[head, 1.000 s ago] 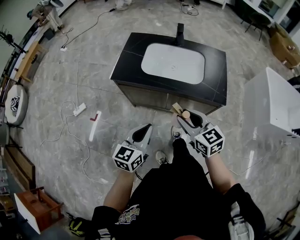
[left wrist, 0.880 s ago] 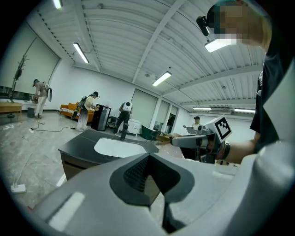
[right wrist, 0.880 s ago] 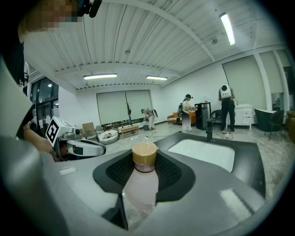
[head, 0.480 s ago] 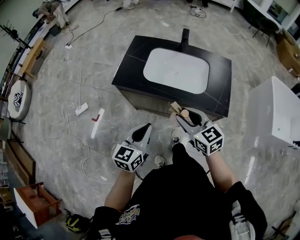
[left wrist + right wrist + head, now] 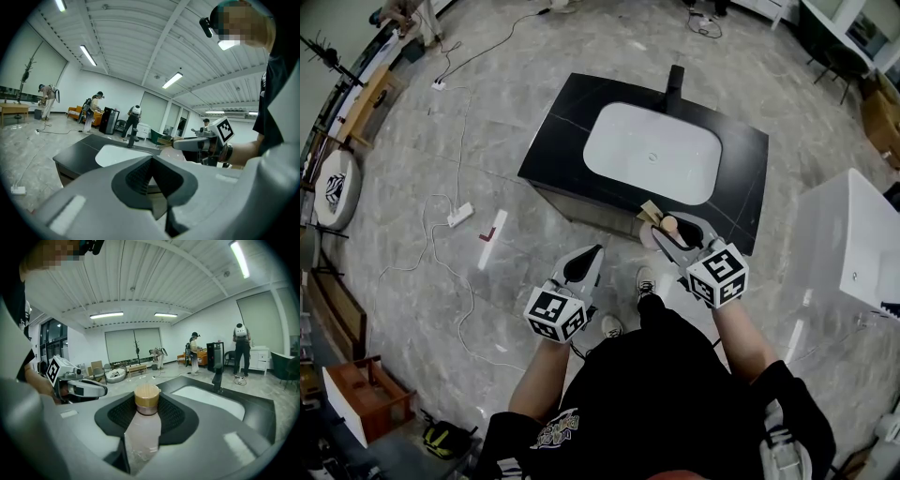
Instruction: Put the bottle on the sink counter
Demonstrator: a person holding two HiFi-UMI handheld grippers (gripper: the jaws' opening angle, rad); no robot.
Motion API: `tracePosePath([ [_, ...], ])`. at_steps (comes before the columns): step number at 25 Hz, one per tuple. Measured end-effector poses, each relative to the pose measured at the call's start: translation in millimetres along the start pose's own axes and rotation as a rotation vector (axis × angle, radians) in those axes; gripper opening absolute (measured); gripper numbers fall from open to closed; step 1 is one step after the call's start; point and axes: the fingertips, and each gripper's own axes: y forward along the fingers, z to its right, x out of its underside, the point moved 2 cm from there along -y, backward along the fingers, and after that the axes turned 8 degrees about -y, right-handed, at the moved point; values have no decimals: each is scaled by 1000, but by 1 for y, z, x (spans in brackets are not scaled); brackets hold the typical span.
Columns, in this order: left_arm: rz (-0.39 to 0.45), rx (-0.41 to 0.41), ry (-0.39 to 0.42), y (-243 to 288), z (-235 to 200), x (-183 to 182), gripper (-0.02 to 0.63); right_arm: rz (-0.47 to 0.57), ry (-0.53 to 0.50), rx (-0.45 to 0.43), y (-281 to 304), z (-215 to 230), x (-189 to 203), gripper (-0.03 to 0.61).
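Up front, the bottle [image 5: 142, 437] lies lengthwise between the jaws of the right gripper [image 5: 679, 240], clamped on it, cap pointing at the counter [image 5: 558, 141] just ahead; the left gripper [image 5: 583, 269], jaws together on nothing, sits farther from it

Pink bottle [image 5: 142, 434], tan cap [image 5: 147, 397]; black counter [image 5: 558, 141].

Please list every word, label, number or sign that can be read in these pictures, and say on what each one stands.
No text here can be read.
Shirt: a pale print, too blurred to read.
Bottle: no label shows.
Marker cubes: black and white square patterns only, no letters or numbers.
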Motion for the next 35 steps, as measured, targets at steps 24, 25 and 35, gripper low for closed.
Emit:
tracePosePath([
  [24,38,-122,-50,73,-33,-21,1,-33,-24,-122,57,85,1,166],
  [25,40,-129,-51,76,-34,-22,1,-33,-25,-127,59,89,1,166],
  [35,54,-201,-60,88,-43,-32,1,-29,-34,-186,83,111,-4,166],
])
